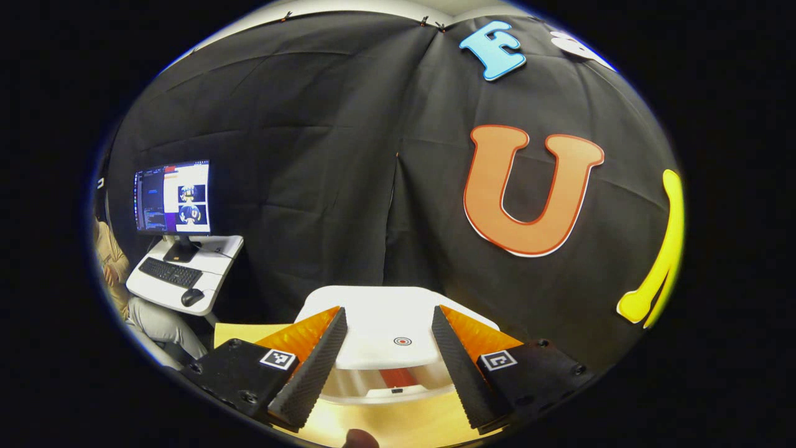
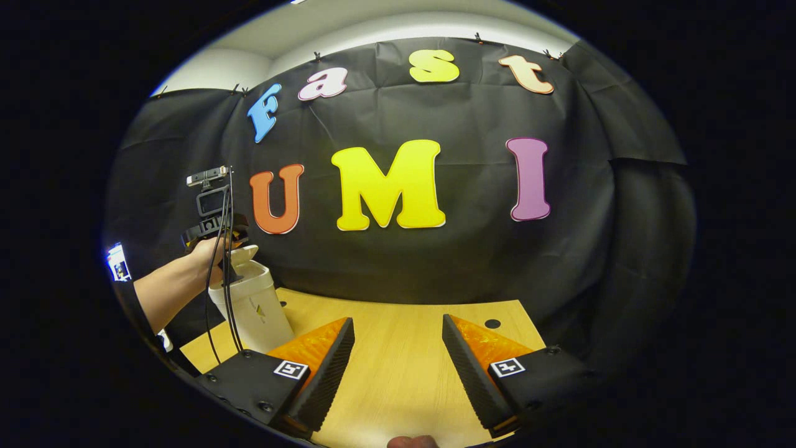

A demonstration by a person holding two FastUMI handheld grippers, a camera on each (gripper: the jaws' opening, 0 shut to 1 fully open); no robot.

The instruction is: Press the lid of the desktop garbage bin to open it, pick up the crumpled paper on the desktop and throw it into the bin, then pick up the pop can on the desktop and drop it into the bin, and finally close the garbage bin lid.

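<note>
Left gripper (image 1: 388,348) fingers apart, hovering just above bin (image 2: 252,302) with lid (image 1: 385,333) raised; right gripper (image 2: 398,358) fingers apart over bare worktop (image 2: 398,373), bin at its left end.

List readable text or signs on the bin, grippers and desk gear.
No readable words.
Bin lid: red ring sign, no text.
Bin side mark: too small.
Monitor: too small.
Left gripper, right gripper: coded squares, no letters.
</note>
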